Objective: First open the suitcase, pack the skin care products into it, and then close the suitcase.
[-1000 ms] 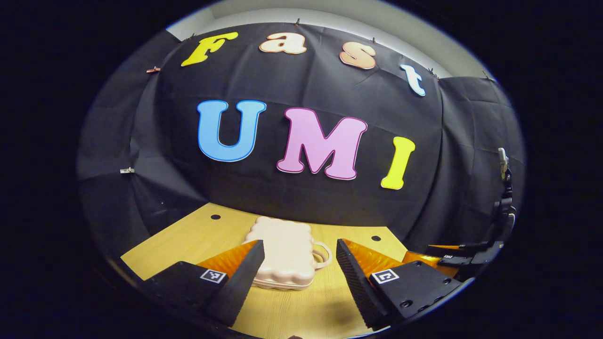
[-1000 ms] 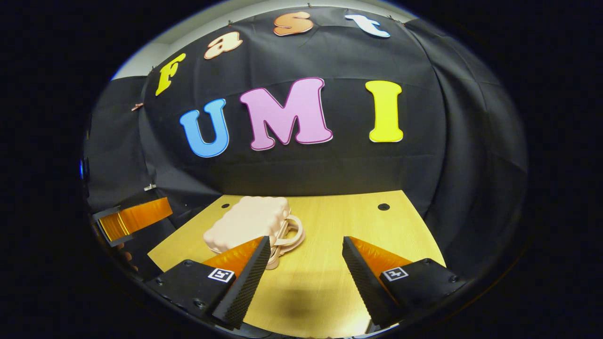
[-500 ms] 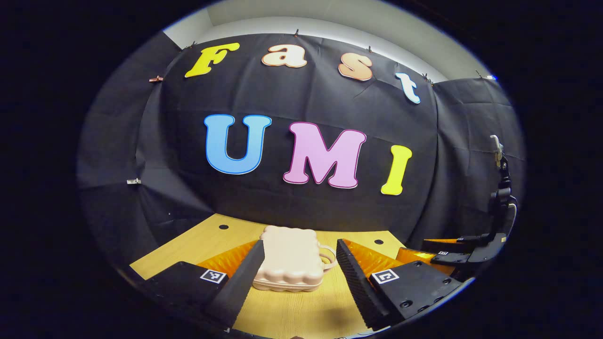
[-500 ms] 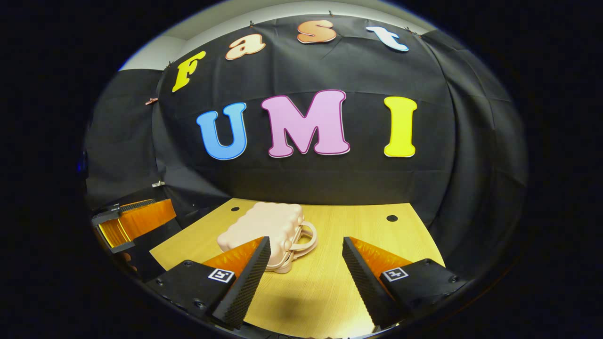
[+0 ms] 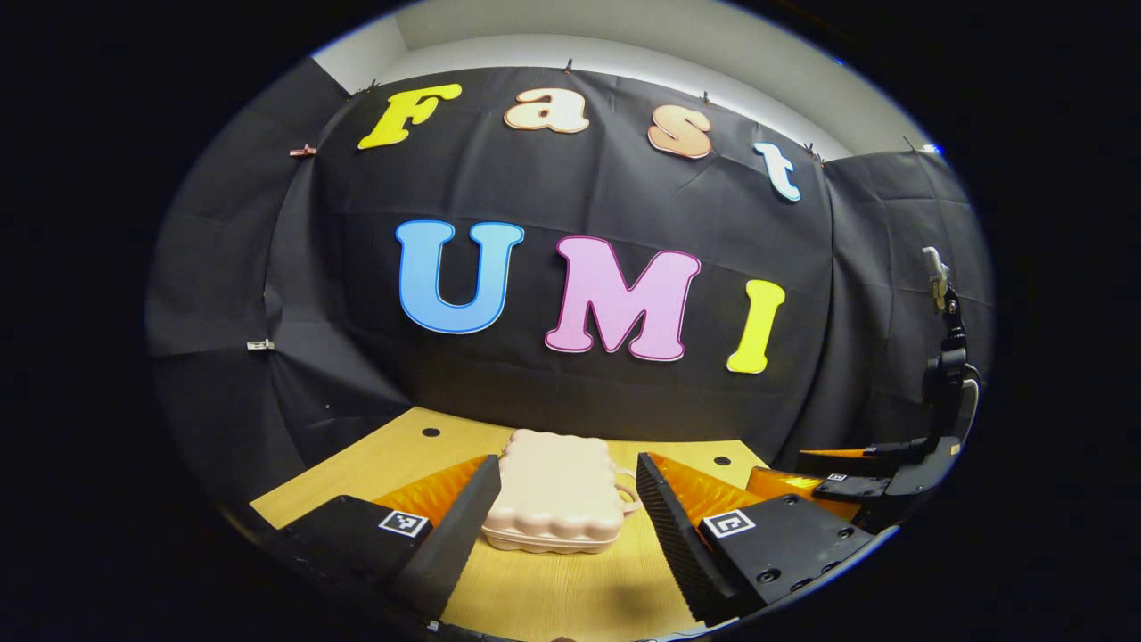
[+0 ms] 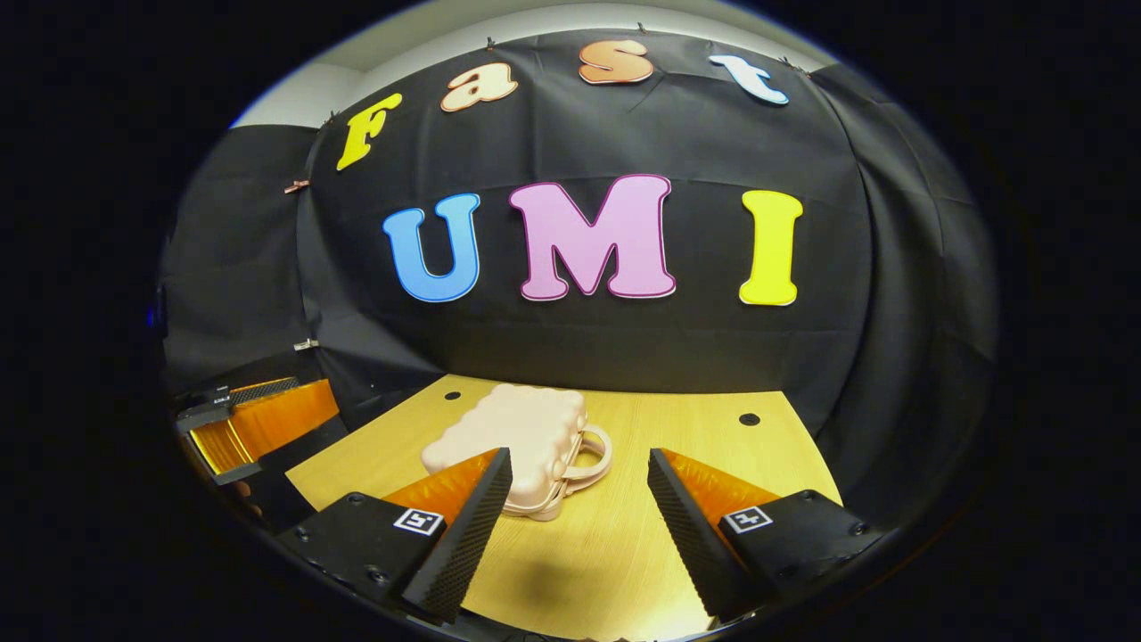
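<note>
A small pale pink suitcase (image 5: 554, 489) lies flat and closed on the wooden table (image 5: 392, 455), its handle pointing right. My left gripper (image 5: 562, 535) is open, its fingers on either side of the case and short of it, nothing held. In the right gripper view the same suitcase (image 6: 513, 437) lies ahead and to the left, handle (image 6: 584, 456) toward the table's middle. My right gripper (image 6: 575, 530) is open and empty, its left finger (image 6: 463, 526) in front of the case's near corner. No skin care products are in sight.
Black cloth walls close in the table at the back and sides. The right gripper (image 5: 878, 473) appears at the right edge of the left gripper view, the left gripper (image 6: 254, 419) at the left edge of the right gripper view. Small dark holes (image 6: 749, 419) mark the tabletop.
Both views have shifted so the suitcase sits more between the left gripper's fingers and a little farther right in the right gripper view. Both grippers stay open; the case has not moved.
</note>
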`<state>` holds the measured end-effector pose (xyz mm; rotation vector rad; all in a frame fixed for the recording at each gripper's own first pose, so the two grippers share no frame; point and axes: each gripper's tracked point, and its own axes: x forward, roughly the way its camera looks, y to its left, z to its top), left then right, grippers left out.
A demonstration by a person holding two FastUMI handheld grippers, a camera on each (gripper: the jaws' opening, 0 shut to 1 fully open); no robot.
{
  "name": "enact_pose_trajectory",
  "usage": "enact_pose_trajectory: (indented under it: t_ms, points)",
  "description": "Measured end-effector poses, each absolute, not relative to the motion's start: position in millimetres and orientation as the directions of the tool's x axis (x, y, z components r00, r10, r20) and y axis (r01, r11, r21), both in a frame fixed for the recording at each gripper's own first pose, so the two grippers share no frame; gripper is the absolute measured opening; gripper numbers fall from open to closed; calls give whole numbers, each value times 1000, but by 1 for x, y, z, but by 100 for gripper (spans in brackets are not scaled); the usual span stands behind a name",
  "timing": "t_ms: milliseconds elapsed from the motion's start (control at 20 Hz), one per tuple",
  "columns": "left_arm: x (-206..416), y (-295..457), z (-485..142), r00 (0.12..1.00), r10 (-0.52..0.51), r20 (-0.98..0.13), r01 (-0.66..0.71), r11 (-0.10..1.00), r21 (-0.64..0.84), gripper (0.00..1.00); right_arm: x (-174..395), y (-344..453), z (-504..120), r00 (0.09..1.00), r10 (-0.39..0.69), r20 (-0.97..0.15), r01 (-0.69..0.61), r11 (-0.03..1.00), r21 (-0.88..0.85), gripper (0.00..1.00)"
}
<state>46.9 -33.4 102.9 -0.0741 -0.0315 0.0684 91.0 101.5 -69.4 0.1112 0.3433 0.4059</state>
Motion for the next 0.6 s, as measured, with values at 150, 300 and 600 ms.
enact_pose_trajectory:
  t_ms: [150, 300, 600]
  points:
    - [49, -30, 99, 997, 72, 20, -70, 994, -78, 96, 91, 98, -73, 863, 395, -315, -357, 918, 175, 98]
    - [51, -27, 97, 997, 73, 20, -71, 994, -83, 96, 90, 99, -74, 865, 390, -315, -353, 920, 170, 98]
    - [54, -21, 96, 997, 76, 18, -74, 994, -78, 96, 91, 98, -74, 871, 377, -314, -338, 925, 173, 97]
